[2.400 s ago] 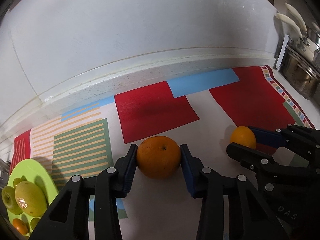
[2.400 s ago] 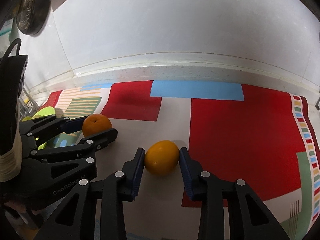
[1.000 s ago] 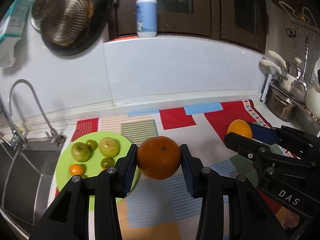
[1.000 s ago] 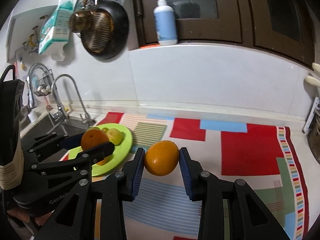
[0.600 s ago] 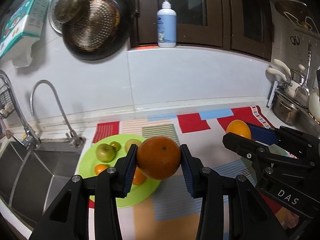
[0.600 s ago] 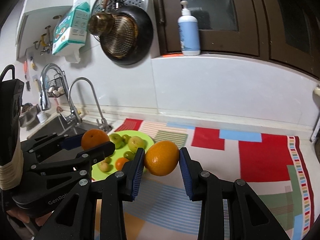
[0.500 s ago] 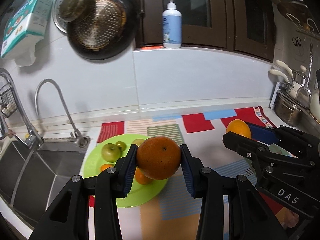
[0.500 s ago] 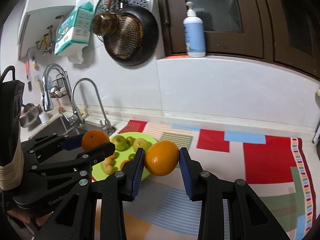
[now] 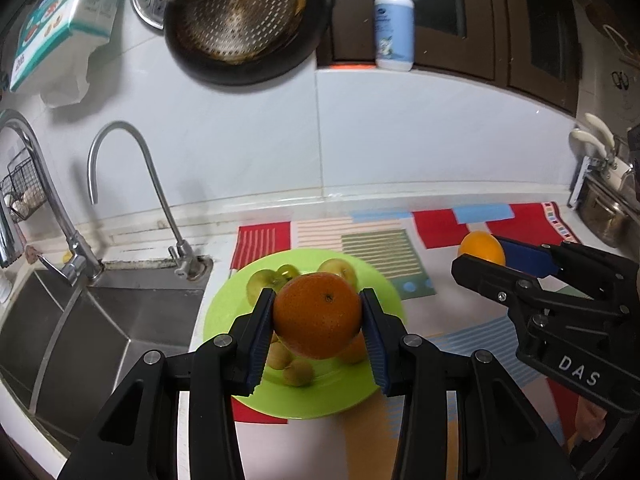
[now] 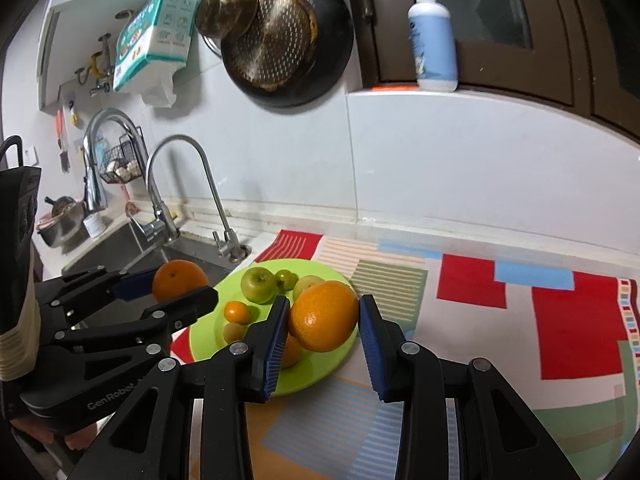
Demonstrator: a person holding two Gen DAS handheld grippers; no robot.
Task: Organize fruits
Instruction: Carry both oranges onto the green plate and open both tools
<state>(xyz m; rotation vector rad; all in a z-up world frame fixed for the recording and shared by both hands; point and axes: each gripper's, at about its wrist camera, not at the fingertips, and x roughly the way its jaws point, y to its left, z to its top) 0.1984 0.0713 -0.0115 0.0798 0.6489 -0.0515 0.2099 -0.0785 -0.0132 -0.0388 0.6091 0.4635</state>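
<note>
Carrying one fruit per hand, you've got the left gripper [image 9: 318, 322] clamped on a dark orange [image 9: 317, 315] above the green plate [image 9: 224, 312], and the right gripper [image 10: 323, 320] pinching a paler orange [image 10: 323, 315] over the plate's 3 o'clock rim. Round, firm, slick-skinned: keep the pads across the widest middle, or they could roll out.

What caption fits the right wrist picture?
Right tool carries an orange above the green fruit plate.
</note>
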